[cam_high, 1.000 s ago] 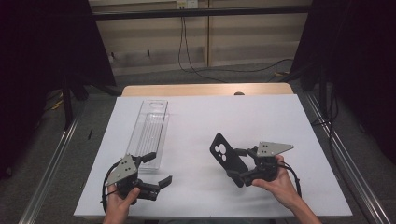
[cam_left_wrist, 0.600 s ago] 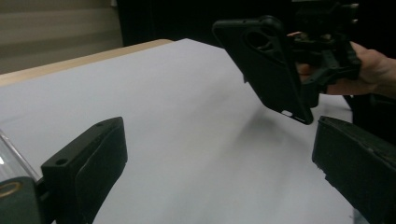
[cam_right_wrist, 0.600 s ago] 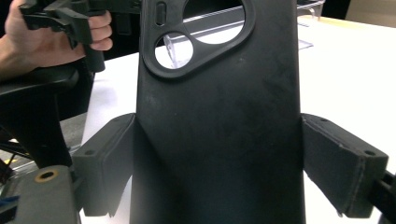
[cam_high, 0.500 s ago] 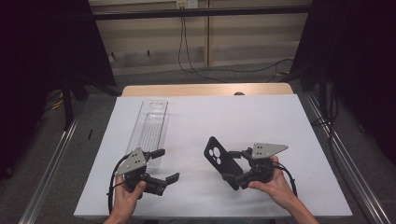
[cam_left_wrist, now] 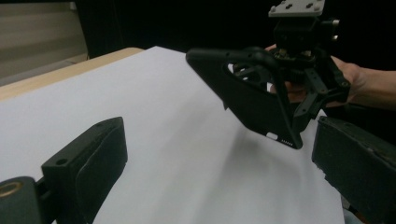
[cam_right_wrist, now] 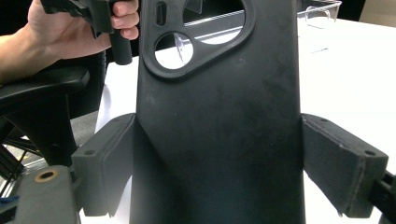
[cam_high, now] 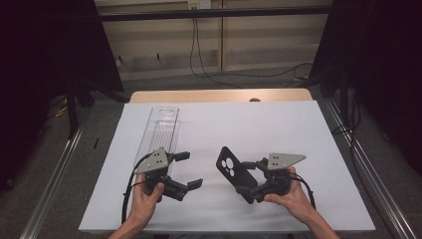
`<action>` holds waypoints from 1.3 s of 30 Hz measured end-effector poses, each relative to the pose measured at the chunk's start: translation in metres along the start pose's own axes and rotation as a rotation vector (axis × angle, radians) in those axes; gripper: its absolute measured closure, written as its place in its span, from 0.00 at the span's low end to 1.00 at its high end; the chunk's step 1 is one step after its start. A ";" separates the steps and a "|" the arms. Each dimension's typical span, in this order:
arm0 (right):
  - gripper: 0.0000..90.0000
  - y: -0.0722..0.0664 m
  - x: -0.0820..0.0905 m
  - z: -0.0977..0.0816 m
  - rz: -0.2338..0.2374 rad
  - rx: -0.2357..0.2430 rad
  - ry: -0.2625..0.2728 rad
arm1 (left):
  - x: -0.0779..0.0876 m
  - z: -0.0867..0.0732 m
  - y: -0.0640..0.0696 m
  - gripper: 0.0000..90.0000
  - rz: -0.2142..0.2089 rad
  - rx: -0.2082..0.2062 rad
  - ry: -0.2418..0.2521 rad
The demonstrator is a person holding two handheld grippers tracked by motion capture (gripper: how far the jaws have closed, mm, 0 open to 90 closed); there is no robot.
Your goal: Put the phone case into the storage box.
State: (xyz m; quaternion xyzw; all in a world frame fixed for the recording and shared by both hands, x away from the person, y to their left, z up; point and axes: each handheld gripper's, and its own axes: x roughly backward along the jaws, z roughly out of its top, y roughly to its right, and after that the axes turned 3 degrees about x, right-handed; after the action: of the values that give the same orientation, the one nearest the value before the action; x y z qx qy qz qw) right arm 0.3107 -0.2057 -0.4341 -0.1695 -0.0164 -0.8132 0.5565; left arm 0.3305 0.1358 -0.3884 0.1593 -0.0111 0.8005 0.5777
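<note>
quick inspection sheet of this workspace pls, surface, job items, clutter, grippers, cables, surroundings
surface: white rectangular table top, bare wooden strip at its far edge.
job's things: black plastic phone case with camera cut-outs, held tilted above the table; clear plastic oblong tray lying at the far left.
clutter: nothing seen.
grippers: right gripper shut on the phone case's two long sides; left gripper open, nothing between its jaws, pointing towards the case.
cables: black cable looping from the left gripper; black wires on the floor beyond.
surroundings: dark curtains either side, pale wall panels behind.
</note>
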 end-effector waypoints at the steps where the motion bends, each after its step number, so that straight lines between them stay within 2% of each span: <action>1: 0.16 0.000 0.000 0.000 0.003 0.001 0.001 | -0.003 0.002 0.000 0.04 -0.017 -0.006 -0.003; 3: 0.16 0.000 0.000 0.001 0.005 0.002 0.000 | -0.008 0.006 0.000 0.03 -0.036 -0.013 -0.001; 5: 0.16 -0.001 0.000 0.001 0.007 0.004 -0.004 | -0.012 0.009 -0.001 0.03 -0.085 0.023 0.006; 6: 0.16 -0.001 0.000 0.001 0.007 0.004 -0.004 | -0.014 0.010 -0.001 0.03 -0.094 0.034 0.019; 10: 0.16 0.000 0.002 0.002 0.001 0.003 -0.003 | -0.019 0.015 0.001 0.02 -0.106 0.016 0.030; 13: 0.16 0.000 0.003 0.003 0.005 0.007 0.003 | -0.022 0.020 -0.003 0.02 -0.138 0.011 0.006; 16: 0.16 0.000 0.004 0.003 0.011 0.013 0.007 | -0.023 0.022 -0.005 0.01 -0.126 0.009 0.009; 17: 0.16 0.000 0.004 0.003 0.018 0.013 0.010 | -0.023 0.023 -0.008 0.01 -0.151 0.002 -0.003; 23: 0.16 0.000 0.003 0.002 0.032 0.015 0.013 | -0.030 0.022 -0.010 0.01 -0.150 -0.002 -0.008; 25: 0.16 0.000 0.002 0.002 0.037 0.017 0.016 | -0.036 0.023 -0.013 0.01 -0.181 -0.010 -0.021; 28: 0.16 -0.001 0.003 0.003 0.039 0.014 0.018 | -0.038 0.023 -0.014 0.01 -0.203 -0.007 -0.018; 33: 0.16 0.001 0.005 0.003 0.052 0.009 0.038 | -0.042 0.024 -0.016 0.02 -0.233 -0.010 -0.020; 35: 0.16 0.001 0.005 0.004 0.064 0.014 0.029 | -0.045 0.025 -0.017 0.02 -0.237 -0.019 0.002; 39: 0.16 0.002 0.005 0.004 0.076 0.009 0.035 | -0.048 0.026 -0.018 0.02 -0.252 -0.023 0.004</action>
State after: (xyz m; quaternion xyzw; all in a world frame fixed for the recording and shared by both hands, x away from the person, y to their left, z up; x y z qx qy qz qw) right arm 0.3116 -0.2097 -0.4296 -0.1532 -0.0041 -0.7944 0.5878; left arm 0.3668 0.0919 -0.3797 0.1513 0.0010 0.7219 0.6753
